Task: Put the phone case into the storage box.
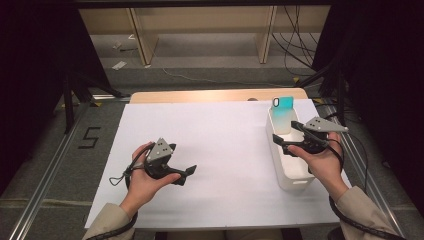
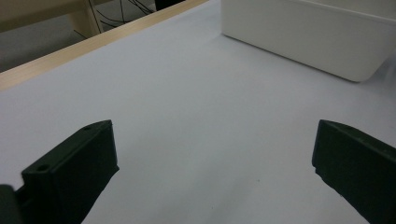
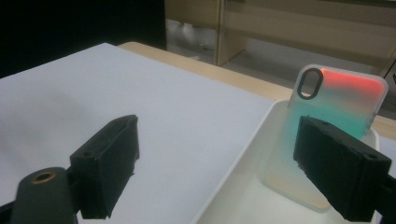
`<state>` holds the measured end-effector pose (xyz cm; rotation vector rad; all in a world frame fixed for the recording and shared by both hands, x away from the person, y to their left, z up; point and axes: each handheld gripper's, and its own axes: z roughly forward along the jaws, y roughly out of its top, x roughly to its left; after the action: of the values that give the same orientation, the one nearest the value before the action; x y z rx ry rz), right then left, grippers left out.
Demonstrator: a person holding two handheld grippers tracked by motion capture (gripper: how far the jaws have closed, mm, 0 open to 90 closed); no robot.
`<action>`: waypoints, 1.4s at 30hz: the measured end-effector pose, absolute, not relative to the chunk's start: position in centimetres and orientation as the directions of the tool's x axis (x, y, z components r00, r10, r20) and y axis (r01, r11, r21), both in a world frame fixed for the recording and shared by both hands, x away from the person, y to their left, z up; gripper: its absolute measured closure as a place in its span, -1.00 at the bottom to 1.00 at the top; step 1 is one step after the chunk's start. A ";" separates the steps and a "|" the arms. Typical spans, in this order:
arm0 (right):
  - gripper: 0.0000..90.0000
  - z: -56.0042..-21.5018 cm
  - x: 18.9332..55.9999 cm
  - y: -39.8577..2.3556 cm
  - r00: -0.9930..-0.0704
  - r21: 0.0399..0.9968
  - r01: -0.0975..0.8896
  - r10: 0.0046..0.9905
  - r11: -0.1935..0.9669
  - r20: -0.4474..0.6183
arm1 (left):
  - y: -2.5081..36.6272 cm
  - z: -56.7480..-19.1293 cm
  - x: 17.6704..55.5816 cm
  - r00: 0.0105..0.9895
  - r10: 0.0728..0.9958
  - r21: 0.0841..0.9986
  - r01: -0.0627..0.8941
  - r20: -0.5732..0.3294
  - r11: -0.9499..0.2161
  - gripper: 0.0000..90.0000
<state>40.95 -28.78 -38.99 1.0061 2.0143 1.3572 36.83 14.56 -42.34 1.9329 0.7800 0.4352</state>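
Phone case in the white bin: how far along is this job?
Looks done: the phone case stands upright inside the white bin, leaning on its far wall. In hand: nothing; the right gripper hovers open over the bin, clear of the case. Left: seemingly only withdrawing; the left gripper idles open.

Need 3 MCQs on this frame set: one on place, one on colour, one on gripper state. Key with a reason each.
1. Where does the phone case stand?
A. flat on the white sheet
B. upright at the far end of the white bin
C. between the left gripper's jaws

2. What colour is most of the case in the high view?
A. teal
B. black
C. yellow

3. How do the right gripper jaws stand?
A. shut on the case
B. shut on the bin's rim
C. open, holding nothing

Key: B, the case leans upright against the bin's far wall; A, its back shows teal from above, with a red top edge in the right gripper view; C, the jaws stand wide apart, short of the case.
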 end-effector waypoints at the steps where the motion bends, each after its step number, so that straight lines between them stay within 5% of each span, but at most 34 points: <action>1: -0.66 -39.0 40.8 -28.8 -0.597 0.927 0.298 0.802 0.227 -0.005 | 14.6 -42.3 36.8 0.731 0.682 0.884 0.336 -0.027 -0.324 -1.00; 42: -0.65 -39.3 38.3 -29.7 -0.624 0.932 0.288 0.782 0.218 0.010 | 14.6 -42.4 36.8 0.726 0.687 0.885 0.338 -0.028 -0.321 -1.00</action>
<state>38.28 -29.66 -39.30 0.9860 2.0294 1.3979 36.85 14.62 -42.36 1.9294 0.7868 0.4382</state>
